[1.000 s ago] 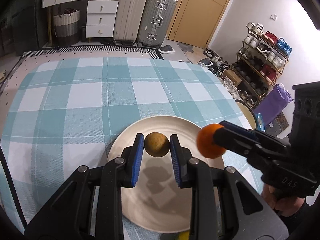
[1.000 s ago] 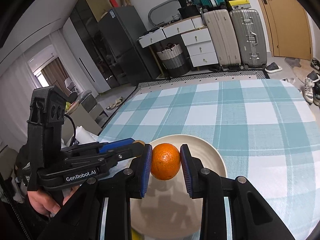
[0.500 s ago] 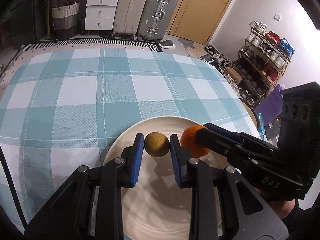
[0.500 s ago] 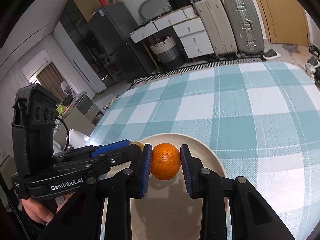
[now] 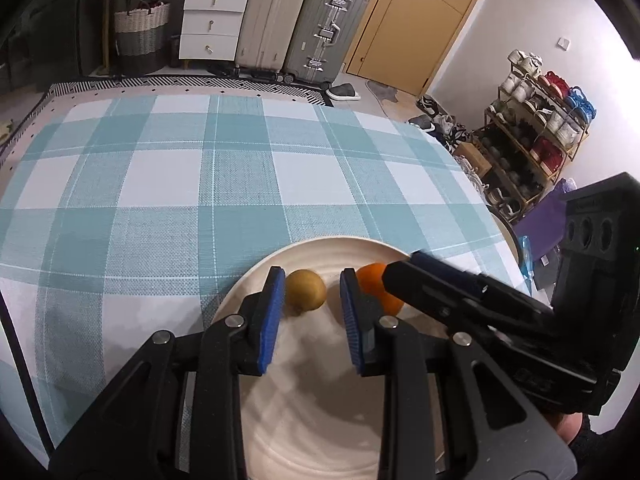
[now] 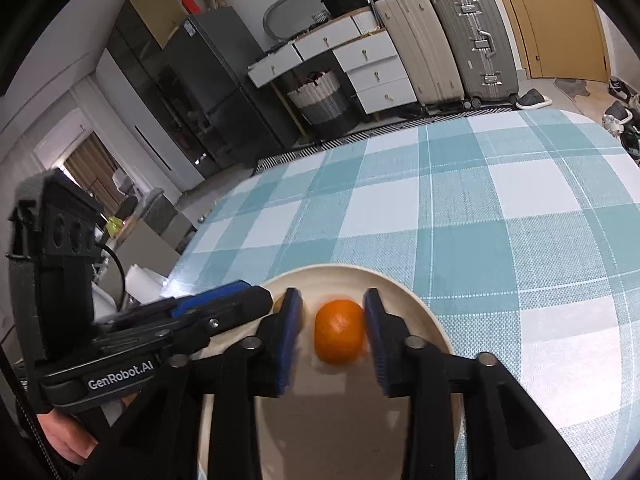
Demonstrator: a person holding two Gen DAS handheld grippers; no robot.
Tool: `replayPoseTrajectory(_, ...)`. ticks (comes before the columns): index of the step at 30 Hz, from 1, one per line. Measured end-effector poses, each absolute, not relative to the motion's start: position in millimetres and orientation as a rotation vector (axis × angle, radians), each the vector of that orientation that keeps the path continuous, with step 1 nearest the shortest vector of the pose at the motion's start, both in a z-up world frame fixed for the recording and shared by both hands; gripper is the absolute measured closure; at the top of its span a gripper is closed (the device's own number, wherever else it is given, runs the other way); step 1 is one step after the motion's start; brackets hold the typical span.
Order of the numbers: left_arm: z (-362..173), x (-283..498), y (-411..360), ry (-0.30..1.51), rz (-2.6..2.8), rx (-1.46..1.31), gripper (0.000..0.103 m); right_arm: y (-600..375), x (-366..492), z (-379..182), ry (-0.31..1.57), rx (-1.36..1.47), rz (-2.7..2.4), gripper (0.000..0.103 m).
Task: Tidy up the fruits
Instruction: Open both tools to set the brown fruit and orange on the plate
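Note:
A cream plate (image 5: 320,420) lies on the teal checked tablecloth; it also shows in the right wrist view (image 6: 424,312). A brown-yellow round fruit (image 5: 306,291) rests on the plate between the blue pads of my left gripper (image 5: 310,300), which is open with a gap on the right side. An orange (image 6: 339,336) rests on the plate between the pads of my right gripper (image 6: 332,328), which is open with gaps on both sides. In the left wrist view the orange (image 5: 376,286) lies right of the brown fruit, partly hidden by the right gripper.
The checked tablecloth (image 5: 200,184) stretches far ahead of the plate. Suitcases (image 5: 300,24) and white drawers (image 5: 208,20) stand beyond the table. A shoe rack (image 5: 536,128) stands at the right. A dark fridge (image 6: 208,92) stands at the back left.
Both grippers lowered their fruits onto the plate and opened. The orange moved in beside the brown fruit. Both fruits now rest free on the plate.

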State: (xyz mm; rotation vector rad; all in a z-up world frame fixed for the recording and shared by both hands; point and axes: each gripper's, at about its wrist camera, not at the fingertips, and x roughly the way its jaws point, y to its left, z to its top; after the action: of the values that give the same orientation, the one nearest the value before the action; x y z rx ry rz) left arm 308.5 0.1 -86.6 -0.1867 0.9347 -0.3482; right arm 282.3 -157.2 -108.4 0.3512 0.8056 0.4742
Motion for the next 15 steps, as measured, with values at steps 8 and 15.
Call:
replayPoseTrajectory(8,-66,287,9,0.88,-0.348,-0.182,0.061,-168,260,-87,0.715,0.353,0.44,0.021)
replayPoseTrajectory(15,-48,254,25,0.845,-0.294,-0.172,0.056,-183,227,-72,0.696,0.34,0.398,0.02)
